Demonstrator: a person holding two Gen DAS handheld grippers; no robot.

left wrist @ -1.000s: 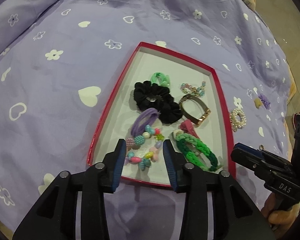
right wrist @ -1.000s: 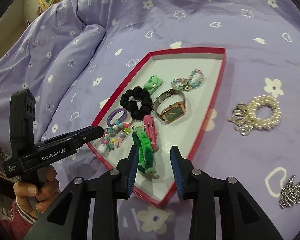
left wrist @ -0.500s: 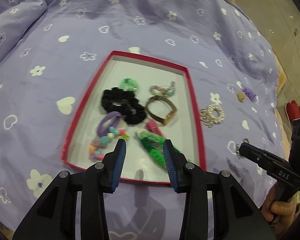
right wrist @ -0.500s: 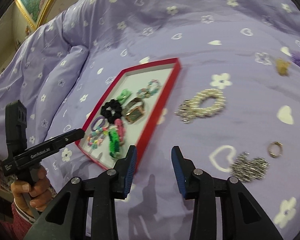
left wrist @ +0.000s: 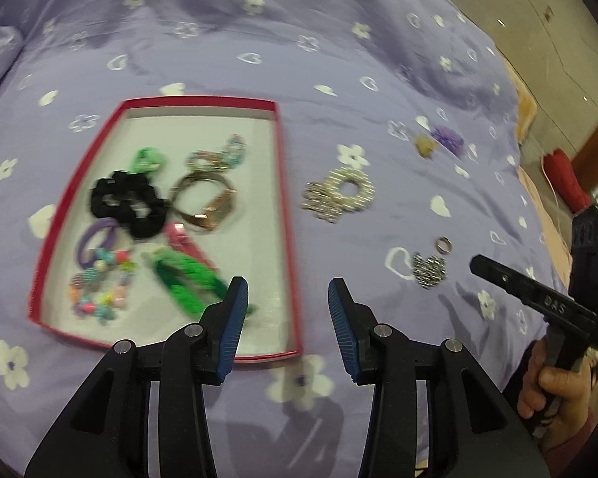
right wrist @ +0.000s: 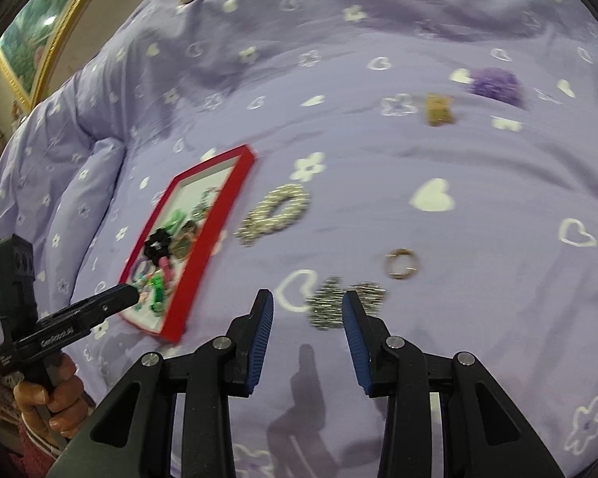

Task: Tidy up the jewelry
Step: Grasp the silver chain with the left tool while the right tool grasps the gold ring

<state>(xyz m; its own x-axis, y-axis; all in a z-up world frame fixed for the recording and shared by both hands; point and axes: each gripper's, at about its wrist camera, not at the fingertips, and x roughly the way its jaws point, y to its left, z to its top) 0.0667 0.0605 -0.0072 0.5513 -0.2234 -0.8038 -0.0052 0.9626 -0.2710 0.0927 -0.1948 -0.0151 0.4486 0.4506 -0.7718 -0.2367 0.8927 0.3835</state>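
1. Holding several hair ties, bracelets and a watch, the red tray (left wrist: 285, 215) lies on the purple bedspread (right wrist: 378, 159).
2. Left outside: pearl bracelet (right wrist: 275, 213), silver cluster (right wrist: 331, 306), ring (right wrist: 402, 263), purple scrunchie (right wrist: 496, 83).
3. Right gripper (right wrist: 307, 330) and left gripper (left wrist: 287, 310) both gape empty; judged roughly half done.

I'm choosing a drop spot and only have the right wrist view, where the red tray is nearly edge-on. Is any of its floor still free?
Observer: Yes. The left wrist view shows the red-rimmed white tray with bare floor across its far end and along its right side.
Operator: What lies closest to that right strip?
Observer: A rose-gold watch at mid-tray and a green braided band nearer the camera.
Operator: Is the left gripper carrying anything?
Observer: No. The left gripper is open, with nothing between its fingers.
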